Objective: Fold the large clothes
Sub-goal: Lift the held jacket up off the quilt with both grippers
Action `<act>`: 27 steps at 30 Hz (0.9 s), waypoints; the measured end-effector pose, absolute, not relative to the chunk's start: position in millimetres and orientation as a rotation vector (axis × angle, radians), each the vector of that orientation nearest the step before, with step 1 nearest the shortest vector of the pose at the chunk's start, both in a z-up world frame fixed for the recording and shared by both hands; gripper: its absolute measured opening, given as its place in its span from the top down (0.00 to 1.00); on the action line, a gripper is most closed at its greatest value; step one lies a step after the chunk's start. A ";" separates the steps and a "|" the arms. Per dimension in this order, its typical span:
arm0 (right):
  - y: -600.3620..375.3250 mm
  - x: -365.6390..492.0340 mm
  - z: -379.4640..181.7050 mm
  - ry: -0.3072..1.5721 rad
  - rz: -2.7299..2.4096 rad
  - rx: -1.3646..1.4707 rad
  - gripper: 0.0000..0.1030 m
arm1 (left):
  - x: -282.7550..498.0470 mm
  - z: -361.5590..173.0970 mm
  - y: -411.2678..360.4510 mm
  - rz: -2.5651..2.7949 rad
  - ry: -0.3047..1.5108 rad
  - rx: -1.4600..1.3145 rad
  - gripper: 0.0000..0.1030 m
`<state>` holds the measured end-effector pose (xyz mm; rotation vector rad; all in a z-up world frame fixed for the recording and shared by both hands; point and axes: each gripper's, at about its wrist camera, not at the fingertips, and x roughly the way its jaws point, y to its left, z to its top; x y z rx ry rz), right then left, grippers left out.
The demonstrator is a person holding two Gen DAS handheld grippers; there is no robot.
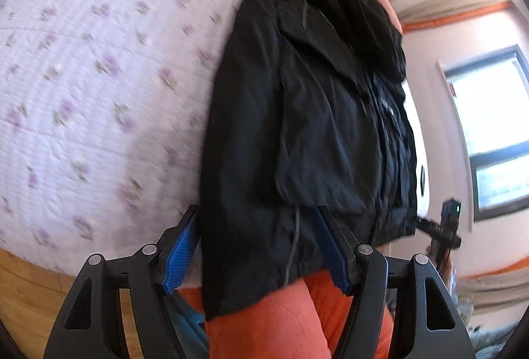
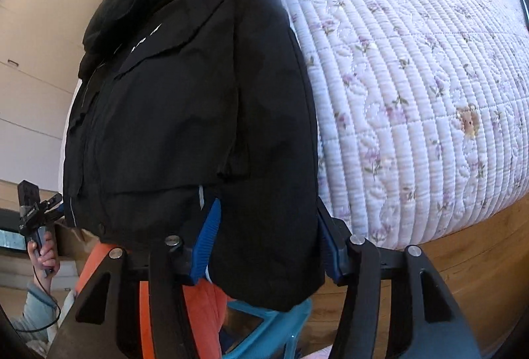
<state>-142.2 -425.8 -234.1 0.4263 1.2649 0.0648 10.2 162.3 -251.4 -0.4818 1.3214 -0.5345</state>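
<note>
Black jacket (image 1: 297, 114) hem sits between both spread tools (left (image 1: 256, 246), right (image 2: 264, 240)), unpinched.

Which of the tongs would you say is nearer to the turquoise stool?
Right, probably. The right tongs straddle the black jacket's hem directly above the turquoise stool; the left tongs straddle the hem over orange fabric.

1 black jacket (image 1: 297, 127), 1 quilt (image 1: 99, 77), 2 tongs (image 1: 256, 248).
</note>
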 end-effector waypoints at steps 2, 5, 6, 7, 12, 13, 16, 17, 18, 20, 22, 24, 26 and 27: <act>-429.9 -147.2 -234.0 1.277 0.061 0.426 0.40 | 4.0 -253.0 155.1 -0.547 1.336 -0.452 0.34; -426.5 -142.6 -237.8 1.282 0.047 0.422 0.38 | 0.9 -254.2 152.2 -0.540 1.332 -0.450 0.34; -425.0 -141.7 -238.4 1.279 0.049 0.423 0.36 | 1.3 -254.7 152.0 -0.534 1.332 -0.465 0.34; -424.5 -142.0 -238.4 1.277 0.050 0.426 0.36 | 1.5 -254.2 151.7 -0.529 1.332 -0.472 0.34; -415.3 -140.6 -236.1 1.288 0.069 0.391 0.38 | 0.0 -247.2 145.2 -0.466 1.331 -0.387 0.70; -412.6 -140.6 -235.6 1.290 0.068 0.375 0.46 | -0.9 -245.4 144.5 -0.465 1.326 -0.386 0.77; -401.4 -142.4 -231.3 1.275 0.071 0.329 0.70 | -3.3 -239.7 143.7 -0.466 1.304 -0.383 0.86; -398.9 -144.5 -227.9 1.263 0.077 0.317 0.80 | -4.2 -238.0 143.7 -0.465 1.296 -0.377 0.88; -397.8 -146.1 -224.7 1.252 0.080 0.316 0.82 | -5.8 -232.7 140.3 -0.464 1.282 -0.374 0.89; -396.8 -149.0 -211.5 1.222 0.078 0.314 0.86 | -7.5 -221.8 139.4 -0.462 1.252 -0.375 0.90; -393.8 -149.6 -191.2 1.184 0.074 0.299 0.88 | -6.8 -207.8 141.7 -0.443 1.221 -0.394 0.90; -392.7 -148.9 -169.9 1.151 0.058 0.269 0.88 | -4.9 -189.0 146.3 -0.454 1.168 -0.425 0.90; -390.7 -143.7 -146.9 1.130 0.016 0.218 0.88 | -0.2 -163.9 145.5 -0.476 1.104 -0.440 0.90; -391.2 -139.8 -134.8 1.117 0.006 0.207 0.88 | 3.6 -152.1 144.9 -0.485 1.075 -0.442 0.90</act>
